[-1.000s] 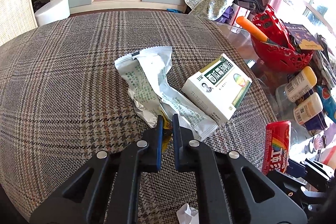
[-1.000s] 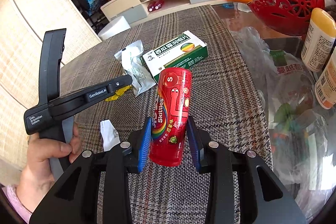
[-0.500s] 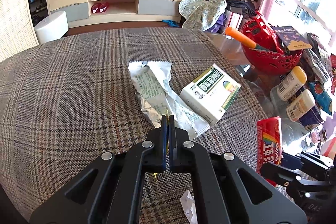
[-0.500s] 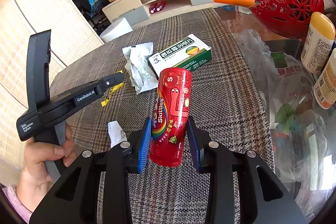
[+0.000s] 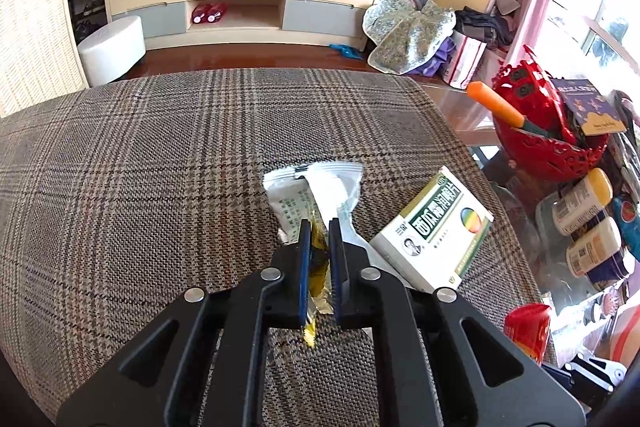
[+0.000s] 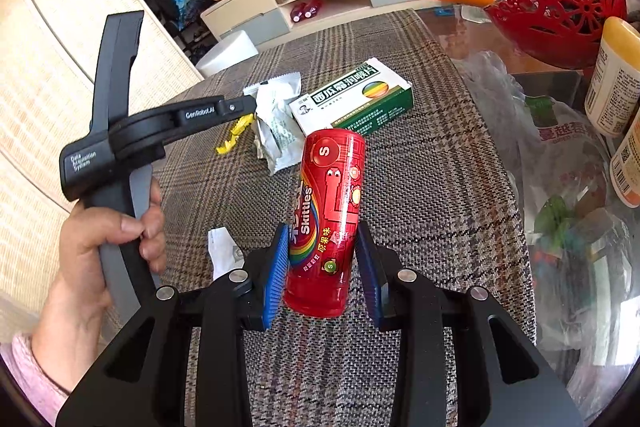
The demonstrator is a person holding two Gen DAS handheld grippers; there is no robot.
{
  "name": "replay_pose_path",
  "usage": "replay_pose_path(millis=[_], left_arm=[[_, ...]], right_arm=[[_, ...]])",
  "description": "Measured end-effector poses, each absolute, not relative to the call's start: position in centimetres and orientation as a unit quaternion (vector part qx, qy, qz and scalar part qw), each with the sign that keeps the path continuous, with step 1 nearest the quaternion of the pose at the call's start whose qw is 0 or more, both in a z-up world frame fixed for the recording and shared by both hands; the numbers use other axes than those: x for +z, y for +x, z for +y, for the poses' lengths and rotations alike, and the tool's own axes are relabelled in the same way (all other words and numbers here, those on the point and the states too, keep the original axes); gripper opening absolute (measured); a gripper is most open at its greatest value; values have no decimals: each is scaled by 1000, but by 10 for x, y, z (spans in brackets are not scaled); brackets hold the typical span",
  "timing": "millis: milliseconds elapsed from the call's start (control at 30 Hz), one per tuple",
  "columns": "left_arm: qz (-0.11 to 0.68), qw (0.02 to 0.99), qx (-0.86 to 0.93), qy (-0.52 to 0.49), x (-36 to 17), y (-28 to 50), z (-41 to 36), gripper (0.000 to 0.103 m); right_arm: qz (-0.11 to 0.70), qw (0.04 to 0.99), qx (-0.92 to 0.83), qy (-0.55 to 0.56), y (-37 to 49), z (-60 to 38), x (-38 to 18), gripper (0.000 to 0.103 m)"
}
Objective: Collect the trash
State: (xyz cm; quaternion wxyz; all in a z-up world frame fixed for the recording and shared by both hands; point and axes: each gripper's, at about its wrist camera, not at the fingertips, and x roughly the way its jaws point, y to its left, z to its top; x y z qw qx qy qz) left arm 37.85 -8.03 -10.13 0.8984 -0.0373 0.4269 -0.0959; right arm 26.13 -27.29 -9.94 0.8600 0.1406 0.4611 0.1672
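Trash pickup was mid-step: my left fingers [image 5: 319,247], jaws just eased slightly apart, loosely carried a yellow wrapper [image 5: 318,269], my right fingers [image 6: 323,259] clamped the red candy tube [image 6: 326,223], and both needed a bin next.

A red openwork basket [image 5: 548,151] holding an orange-handled tool [image 5: 496,105] beside two yellow-capped bottles [image 5: 580,201]; beyond, a white stool [image 5: 112,47].
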Motion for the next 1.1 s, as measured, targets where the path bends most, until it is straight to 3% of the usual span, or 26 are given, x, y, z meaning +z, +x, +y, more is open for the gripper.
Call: replay_pose_path(millis=[100, 133, 267, 400, 467, 500, 533, 567, 867, 1100], left_arm=[[430, 898, -84, -30, -106, 383, -82, 19], [430, 899, -83, -33, -107, 383, -82, 30], [430, 899, -79, -27, -112, 387, -84, 42], [437, 895, -86, -28, -118, 391, -88, 45], [437, 895, -86, -33, -121, 393, -89, 42], [438, 894, -89, -36, -122, 394, -89, 37], [440, 892, -91, -36, -123, 395, -89, 24], [443, 891, -93, -39, -125, 396, -89, 21], [433, 895, -107, -16, -130, 369, -91, 7], [439, 892, -107, -3, -119, 346, -78, 3]], right_arm=[[465, 856, 170, 145, 262, -275, -105, 35], [466, 856, 171, 145, 262, -276, -106, 35], [466, 856, 175, 142, 260, -277, -106, 35], [466, 854, 178, 145, 261, -280, -107, 35], [466, 855, 176, 145, 261, -282, -107, 35], [466, 855, 177, 145, 262, -283, -108, 35], [465, 855, 176, 145, 261, -284, -108, 35], [465, 855, 176, 145, 261, -284, -108, 35], [465, 854, 182, 145, 258, -282, -109, 35], [472, 853, 179, 131, 251, -268, -106, 35]])
